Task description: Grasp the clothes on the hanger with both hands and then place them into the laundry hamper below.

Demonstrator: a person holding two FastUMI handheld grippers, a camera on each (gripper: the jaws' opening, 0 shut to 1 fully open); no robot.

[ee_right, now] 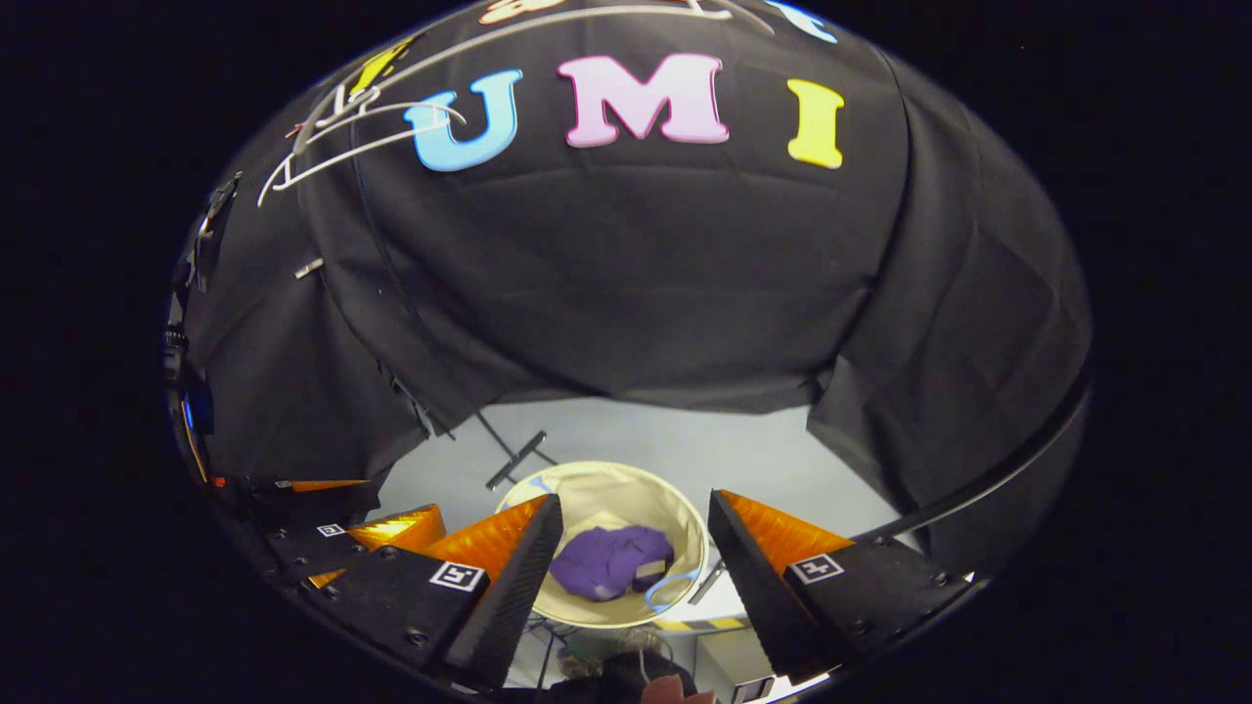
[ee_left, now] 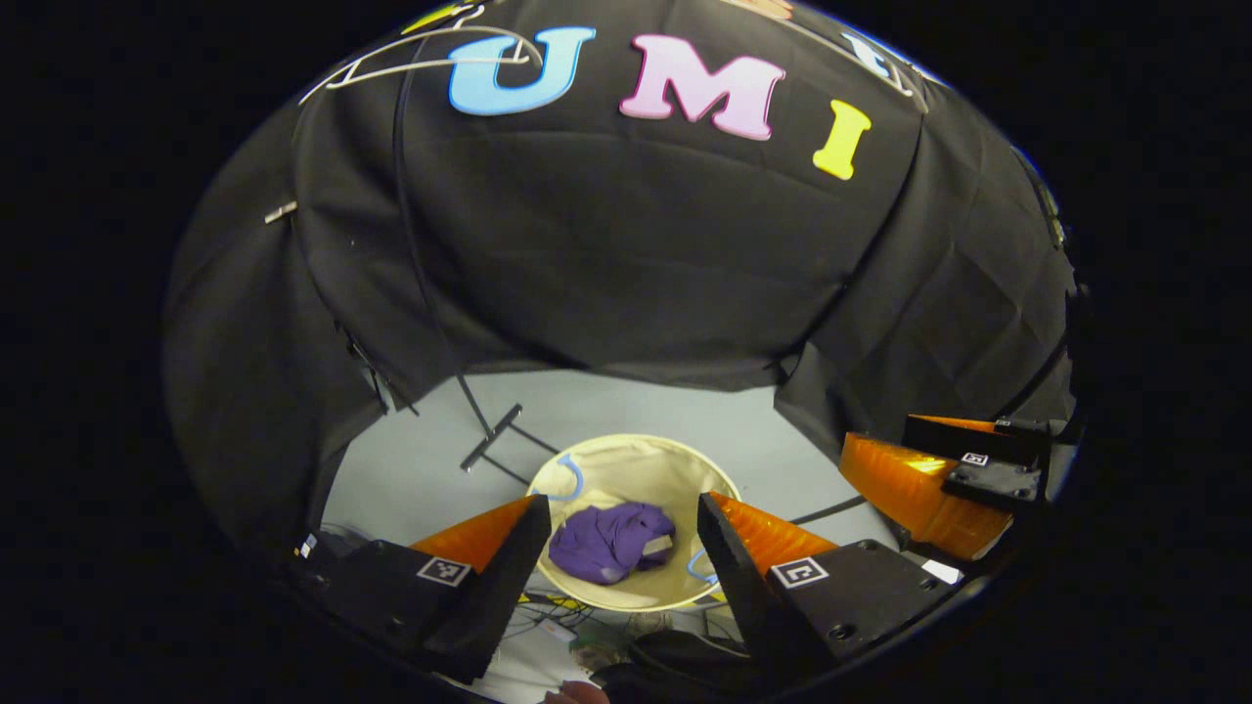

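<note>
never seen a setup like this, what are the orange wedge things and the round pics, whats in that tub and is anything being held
These are two fisheye pictures, each taken by a camera riding on a handheld gripper and looking forward along its jaws. A person holds one gripper in each hand.

In the left gripper view, the orange and black wedges at the bottom are the left gripper, jaws apart, nothing between them. The orange shape farther off on the right of that picture is the other gripper.

In the right gripper view, the wedges at the bottom are the right gripper, also open and empty.

Below both, on the pale floor, stands a round cream laundry hamper with a crumpled purple garment lying inside. At upper left, a white clothes hanger hangs bare against the black cloth wall.

Nothing is being held.
</note>
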